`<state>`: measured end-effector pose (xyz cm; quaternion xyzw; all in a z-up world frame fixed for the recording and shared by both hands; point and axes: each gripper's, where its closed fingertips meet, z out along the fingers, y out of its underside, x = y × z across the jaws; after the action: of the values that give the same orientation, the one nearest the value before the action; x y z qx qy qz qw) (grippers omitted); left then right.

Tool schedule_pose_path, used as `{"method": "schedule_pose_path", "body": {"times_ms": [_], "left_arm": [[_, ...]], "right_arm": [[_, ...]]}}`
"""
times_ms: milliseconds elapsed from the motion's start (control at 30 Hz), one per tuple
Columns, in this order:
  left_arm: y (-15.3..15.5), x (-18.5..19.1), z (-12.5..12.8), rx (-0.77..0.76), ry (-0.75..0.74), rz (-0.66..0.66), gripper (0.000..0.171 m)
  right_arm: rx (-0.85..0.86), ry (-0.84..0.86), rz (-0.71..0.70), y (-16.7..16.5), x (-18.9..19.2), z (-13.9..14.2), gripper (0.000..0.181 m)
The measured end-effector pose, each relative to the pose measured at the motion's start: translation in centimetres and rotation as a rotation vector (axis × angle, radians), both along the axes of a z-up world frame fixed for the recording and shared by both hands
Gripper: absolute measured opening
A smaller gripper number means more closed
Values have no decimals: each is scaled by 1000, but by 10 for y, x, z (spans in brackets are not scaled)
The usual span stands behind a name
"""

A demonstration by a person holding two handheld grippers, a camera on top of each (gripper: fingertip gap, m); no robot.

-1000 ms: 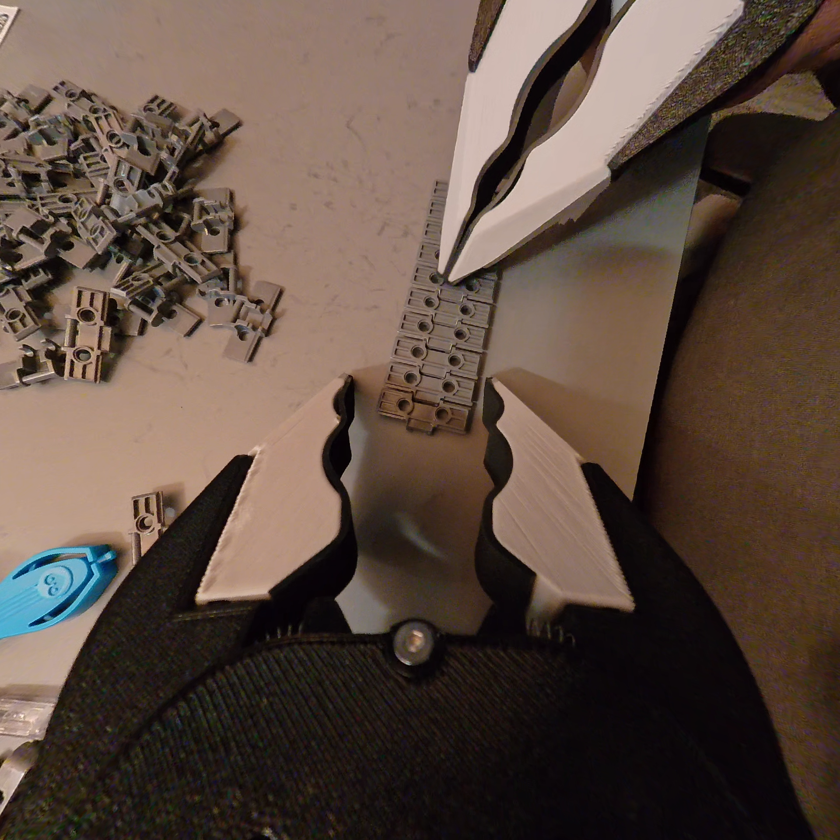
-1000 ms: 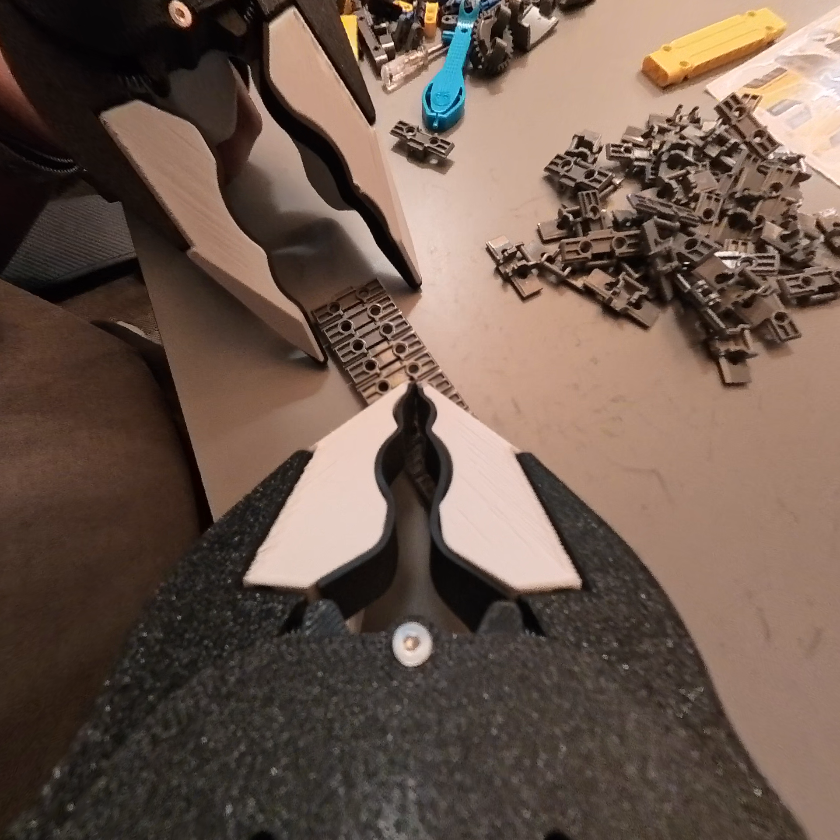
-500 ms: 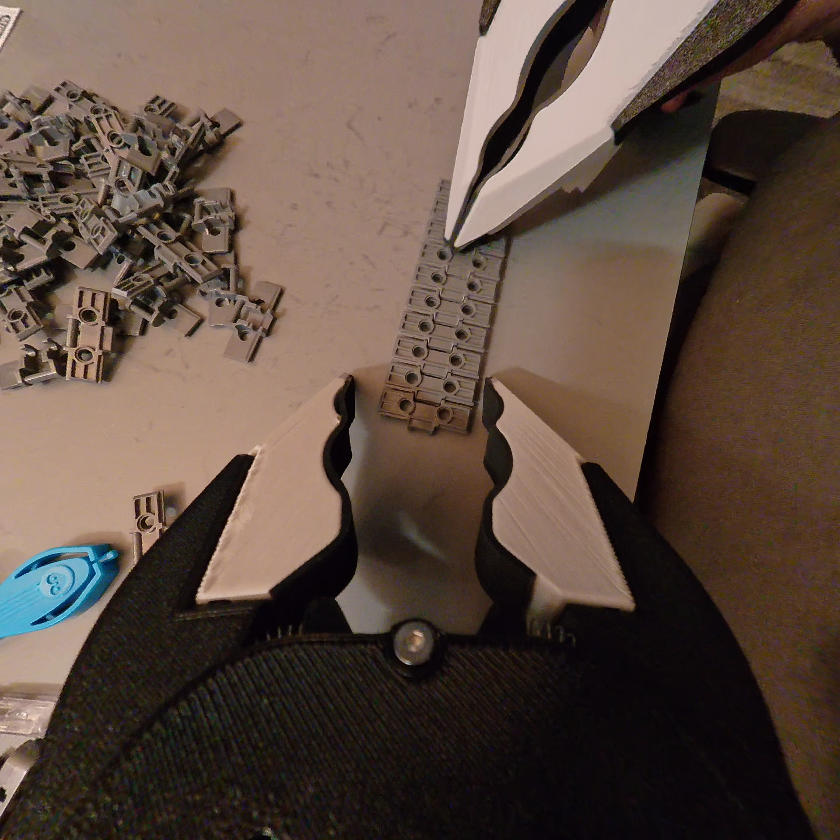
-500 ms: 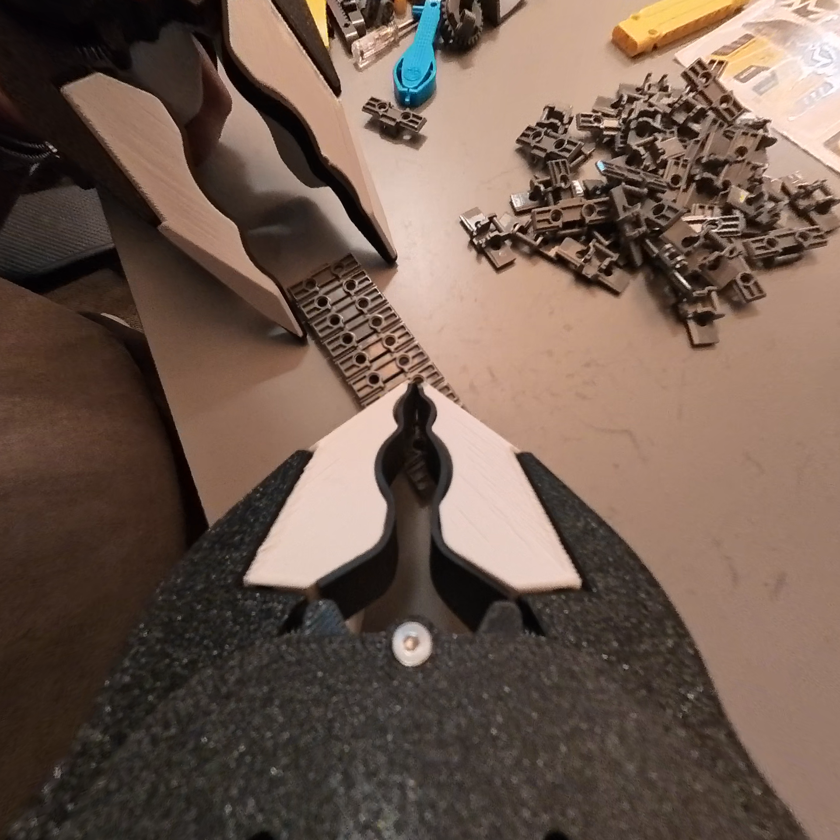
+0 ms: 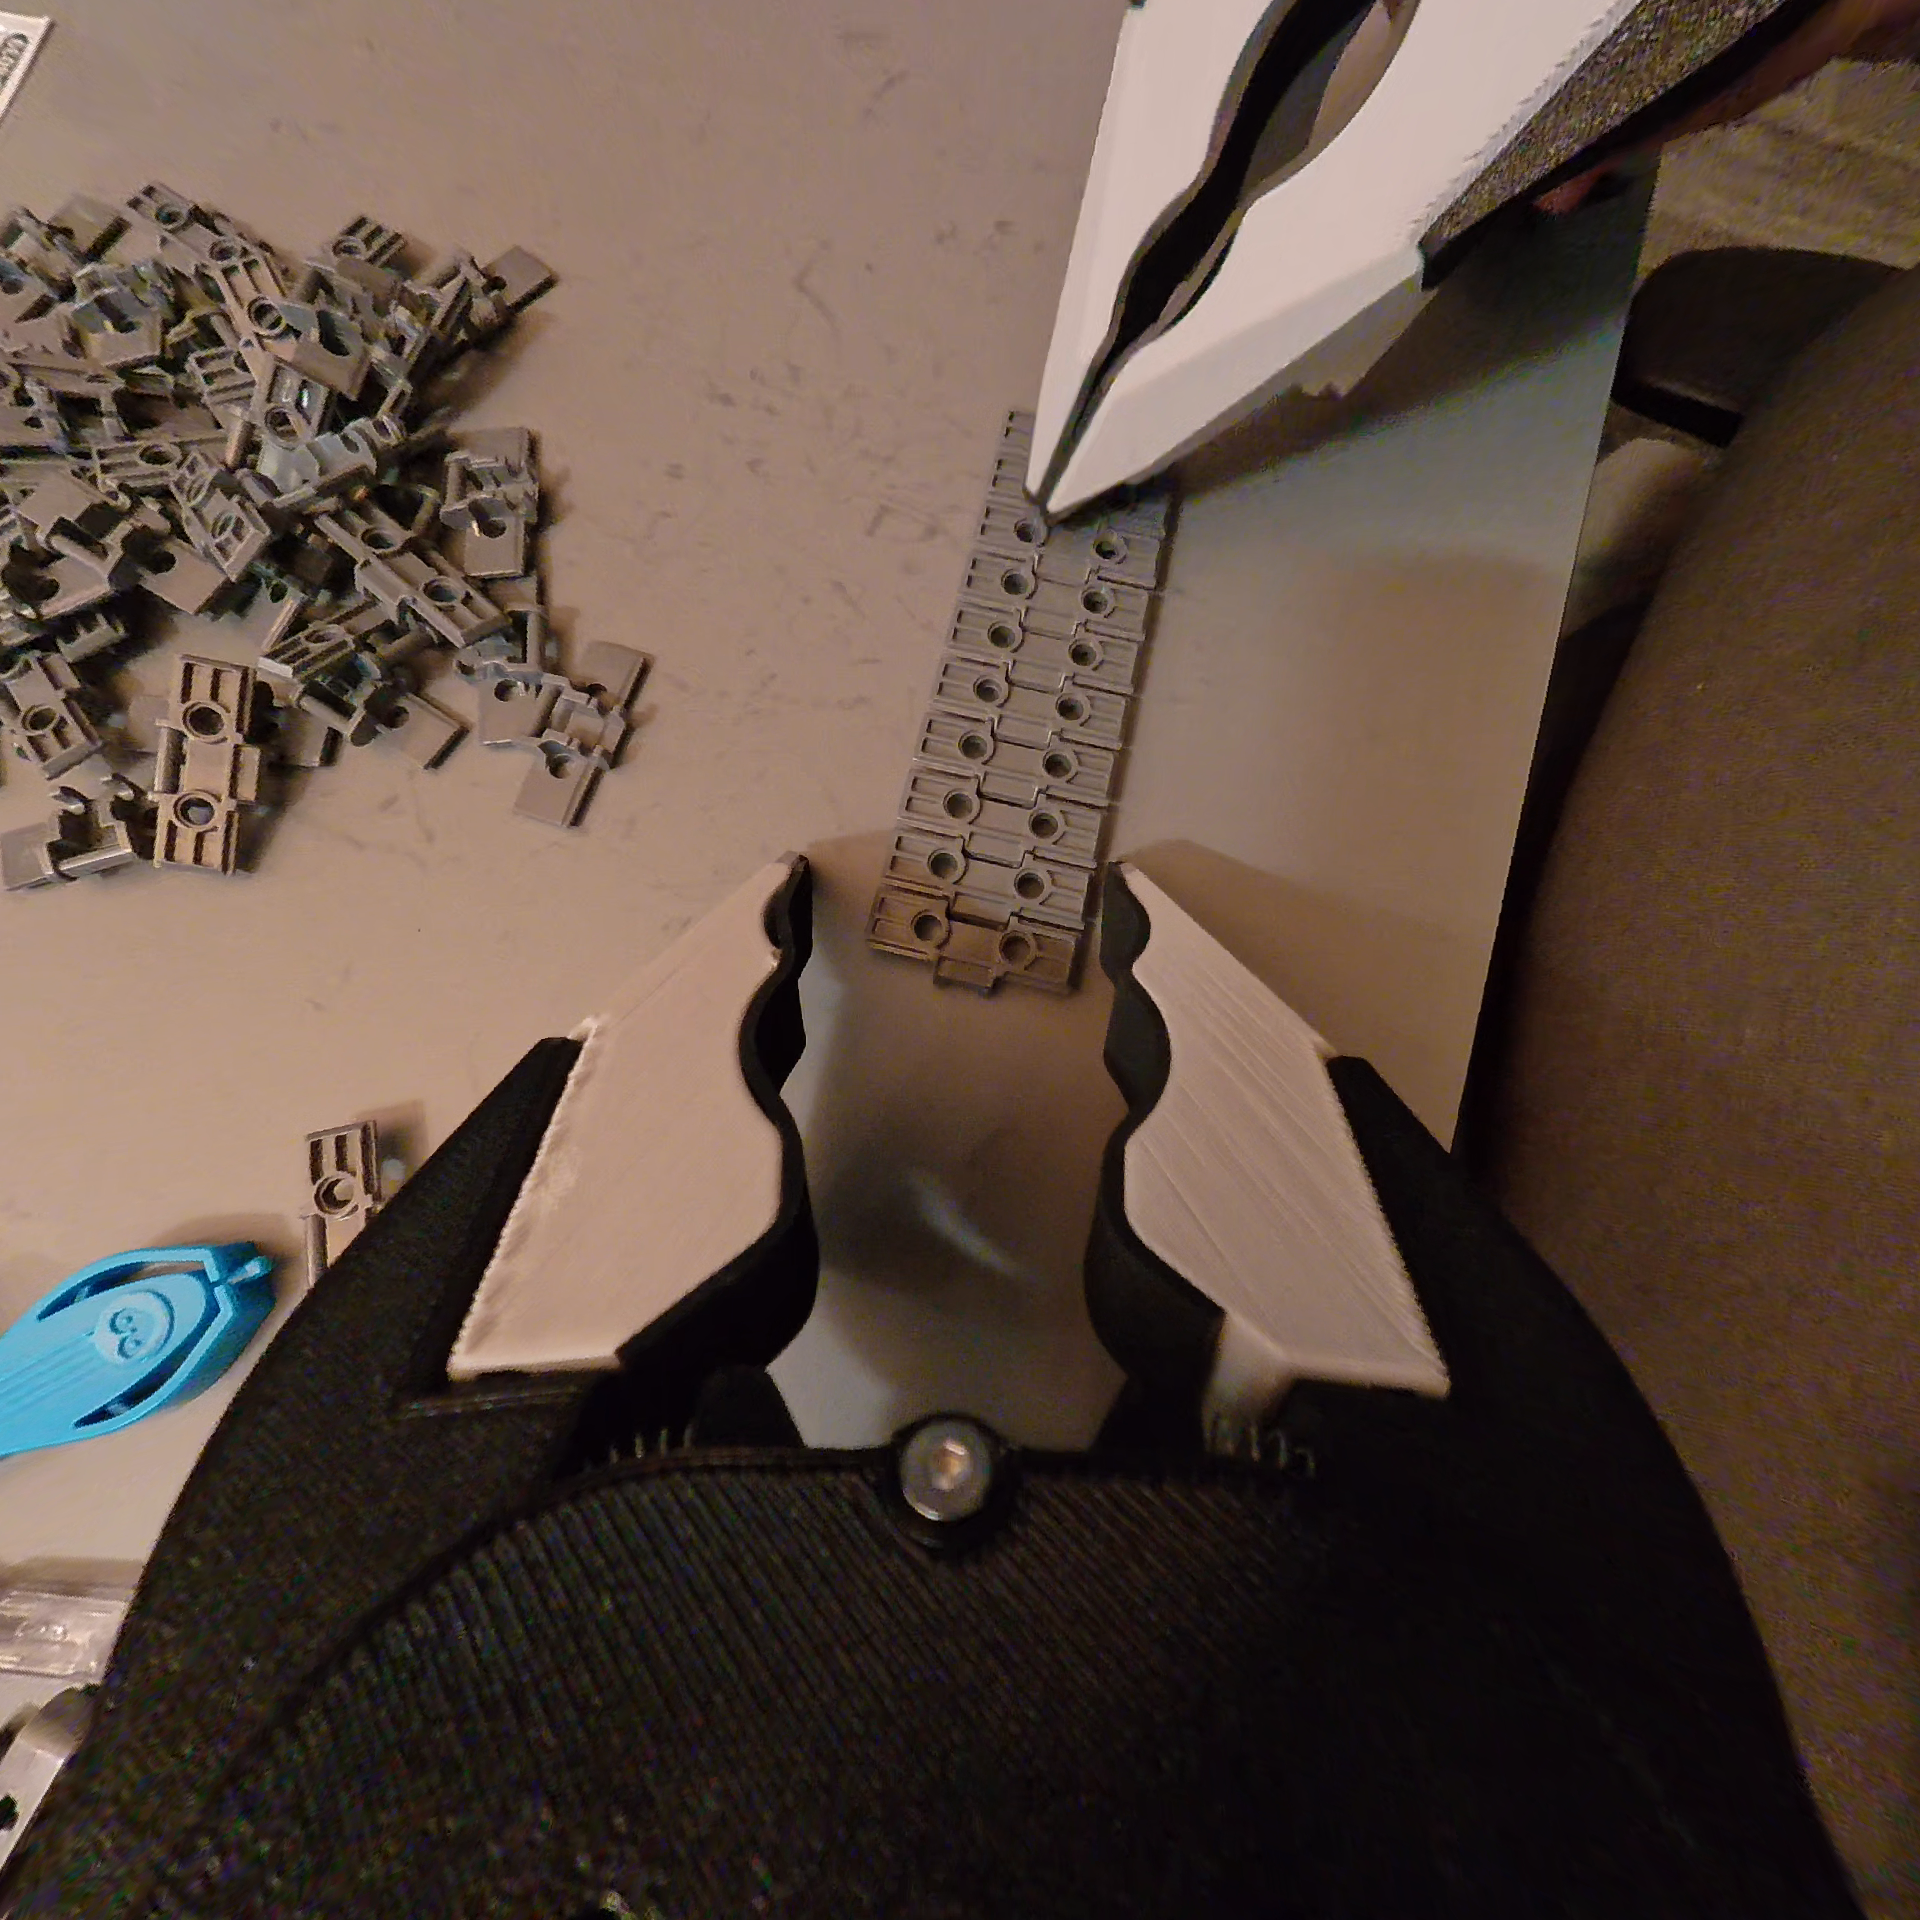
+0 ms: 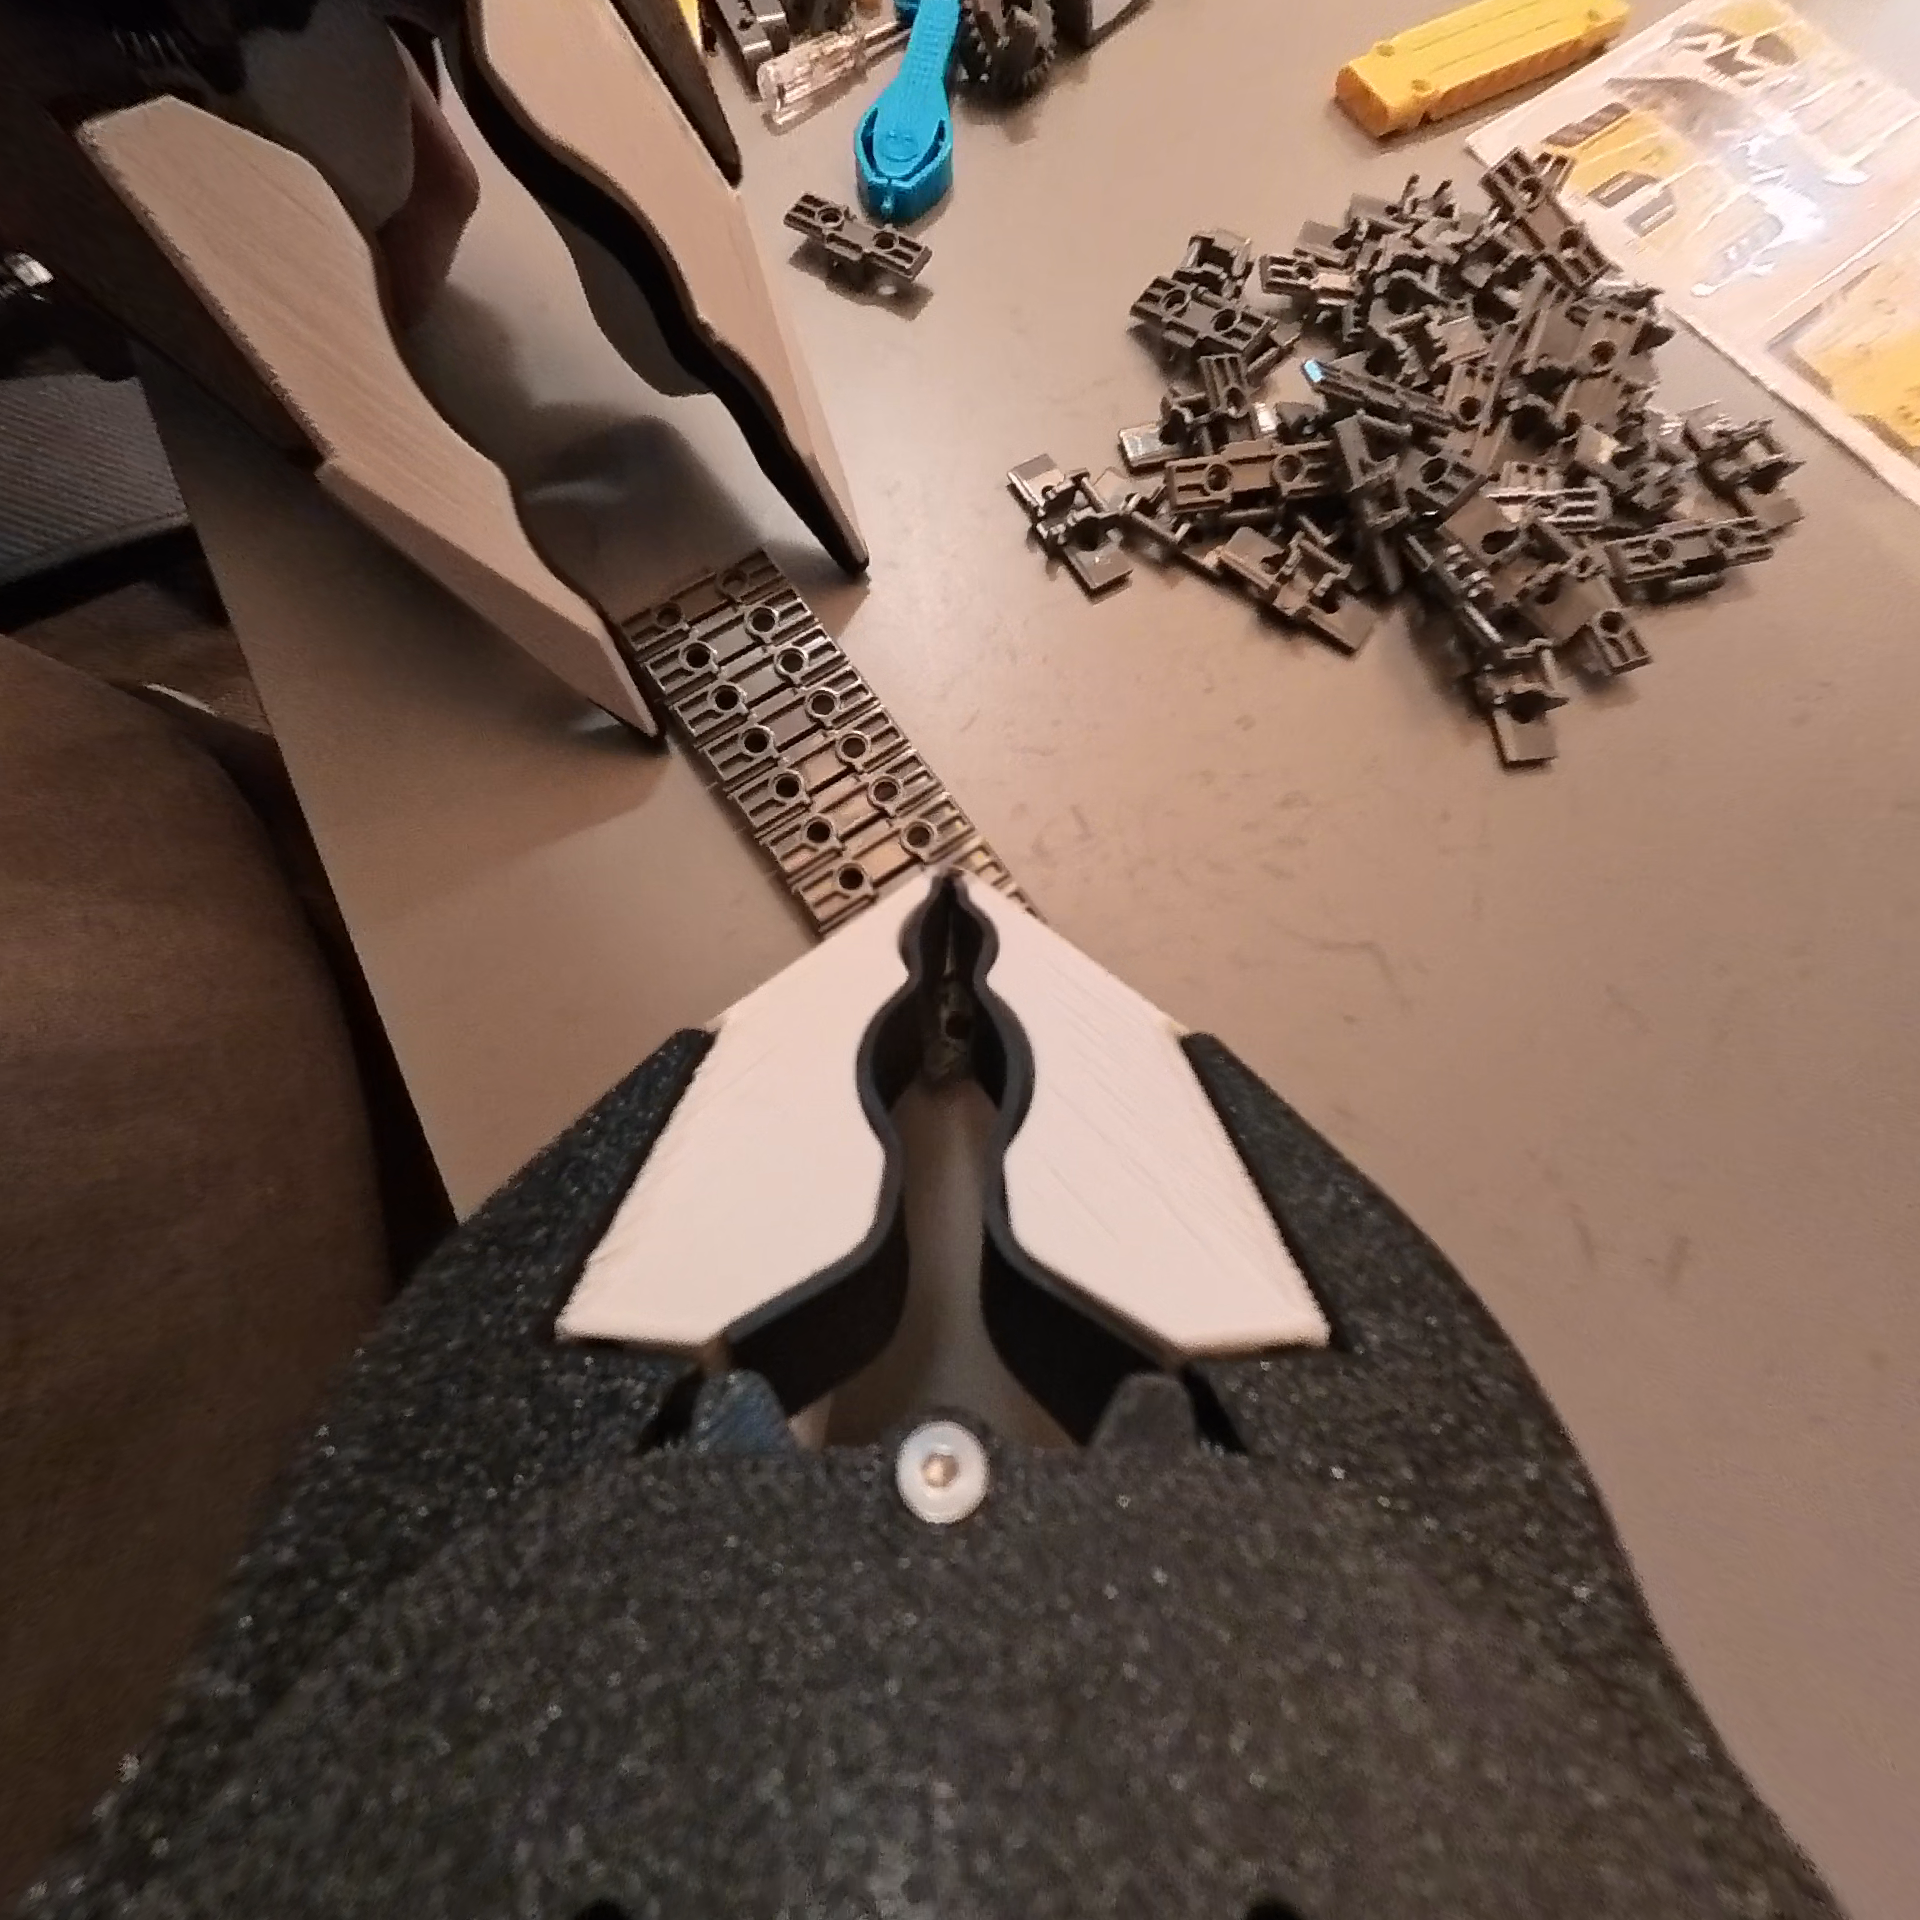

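Flat grey link strip (image 5: 1023,717) — holes paired, ribbed.

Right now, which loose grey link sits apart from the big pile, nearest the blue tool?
The lone grey link, lying flat by itself just beside the blue tool. All other loose links are heaped in the pile; the rest are joined into the track strip.

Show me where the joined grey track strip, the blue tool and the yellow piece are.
joined grey track strip (image 5: 1023,727), left wrist view, middle link.
blue tool (image 6: 902,120), right wrist view, round end.
yellow piece (image 6: 1481,52), right wrist view, middle of its top face.
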<state>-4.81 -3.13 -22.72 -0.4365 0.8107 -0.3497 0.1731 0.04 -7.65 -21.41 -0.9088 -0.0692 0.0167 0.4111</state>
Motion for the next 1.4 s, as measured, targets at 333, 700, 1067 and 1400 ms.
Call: {"method": "schedule_pose_path", "body": {"times_ms": [333, 700, 1067, 1400], "left_arm": [[0, 0, 0, -3, 2, 1, 54], [0, 0, 0, 7, -3, 2, 54], [1, 1, -1, 12, -3, 4, 54], [2, 2, -1, 4, 2, 18, 50]], "right_arm": [[-6, 42, -9, -7, 3, -3, 0], [-38, -38, -63, -16, 19, -4, 0], [-26, -50, -57, -15, 17, -4, 0], [9, 16, -40, -15, 13, -2, 19]]}}
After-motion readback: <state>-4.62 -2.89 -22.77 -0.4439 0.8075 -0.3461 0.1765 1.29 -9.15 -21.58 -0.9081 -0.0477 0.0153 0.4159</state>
